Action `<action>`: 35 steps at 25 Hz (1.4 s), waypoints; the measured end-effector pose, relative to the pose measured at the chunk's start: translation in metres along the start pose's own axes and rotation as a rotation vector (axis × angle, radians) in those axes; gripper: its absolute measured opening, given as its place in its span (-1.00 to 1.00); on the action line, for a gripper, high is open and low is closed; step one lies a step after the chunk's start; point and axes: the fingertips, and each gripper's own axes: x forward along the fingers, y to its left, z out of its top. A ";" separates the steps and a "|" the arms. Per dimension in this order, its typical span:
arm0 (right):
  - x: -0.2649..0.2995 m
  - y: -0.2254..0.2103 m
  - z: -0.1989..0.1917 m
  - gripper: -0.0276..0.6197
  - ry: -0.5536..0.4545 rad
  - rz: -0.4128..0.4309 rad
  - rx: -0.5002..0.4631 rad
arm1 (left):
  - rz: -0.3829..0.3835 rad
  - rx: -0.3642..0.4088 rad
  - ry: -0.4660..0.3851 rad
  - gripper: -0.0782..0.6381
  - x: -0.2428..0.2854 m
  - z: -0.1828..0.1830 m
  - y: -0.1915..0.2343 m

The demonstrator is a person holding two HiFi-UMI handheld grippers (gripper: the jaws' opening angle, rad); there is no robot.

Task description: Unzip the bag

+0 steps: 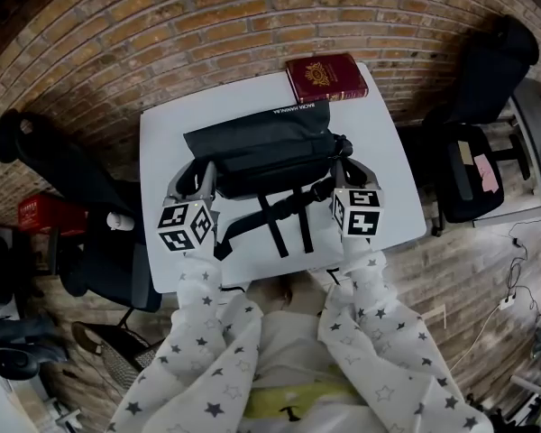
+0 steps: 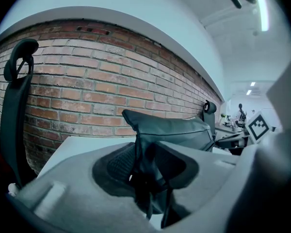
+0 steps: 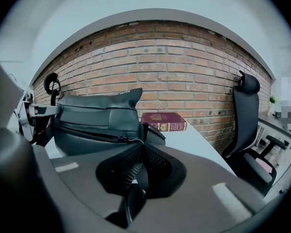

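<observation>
Fabric at the left end of the bag (image 1: 261,147) is pinched between the jaws of the left gripper (image 2: 144,154); in the left gripper view a dark fold of the bag is seen clamped between the two pads, which are held somewhat apart by its thickness. The jaws of the right gripper (image 3: 138,152) are pressed almost together on a thin dark tab, apparently the zipper pull (image 3: 131,141), at the right end of the bag. The zipper (image 3: 87,132) is seen running leftward from that tab along the bag's near face, and it appears closed over the stretch that is visible.

The bag is laid across the middle of a white table (image 1: 162,142), with its long side running left to right. Black straps (image 1: 279,216) are spread from it toward the near edge. A dark red book (image 1: 325,77) is placed flat at the far right corner of the table, apart from the bag. A brick wall (image 3: 184,72) is seen beyond the table, and a black office chair (image 3: 245,110) is stood to the right of the table.
</observation>
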 end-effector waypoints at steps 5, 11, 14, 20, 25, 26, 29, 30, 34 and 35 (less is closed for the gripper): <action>0.000 -0.005 0.000 -0.86 -0.001 -0.005 -0.004 | 0.010 -0.001 -0.005 -0.43 0.000 0.000 0.000; 0.002 -0.004 -0.004 -0.85 0.008 0.044 0.026 | 0.026 -0.007 -0.007 -0.43 -0.001 0.001 -0.002; 0.003 -0.002 -0.008 -0.84 0.015 0.124 0.060 | 0.034 -0.012 -0.009 -0.41 -0.003 0.001 -0.002; -0.009 0.006 0.004 -0.51 -0.076 0.236 0.046 | 0.046 0.018 -0.008 -0.40 -0.016 0.000 -0.006; -0.020 0.013 0.020 -0.60 -0.143 0.278 -0.005 | 0.029 0.047 0.005 -0.63 -0.028 -0.005 -0.023; -0.023 0.014 0.023 -0.64 -0.155 0.286 -0.012 | 0.022 0.047 0.003 -0.65 -0.030 -0.004 -0.027; -0.031 0.017 0.034 -0.81 -0.187 0.308 -0.026 | 0.006 0.064 0.000 -0.77 -0.035 -0.002 -0.037; -0.034 0.019 0.038 -0.88 -0.199 0.317 -0.029 | 0.002 0.066 -0.003 -0.79 -0.037 -0.001 -0.039; -0.046 0.027 0.051 -0.89 -0.247 0.361 -0.024 | -0.001 0.052 -0.032 -0.79 -0.048 0.003 -0.043; -0.049 0.029 0.054 -0.89 -0.260 0.370 -0.020 | -0.001 0.052 -0.040 -0.79 -0.051 0.005 -0.044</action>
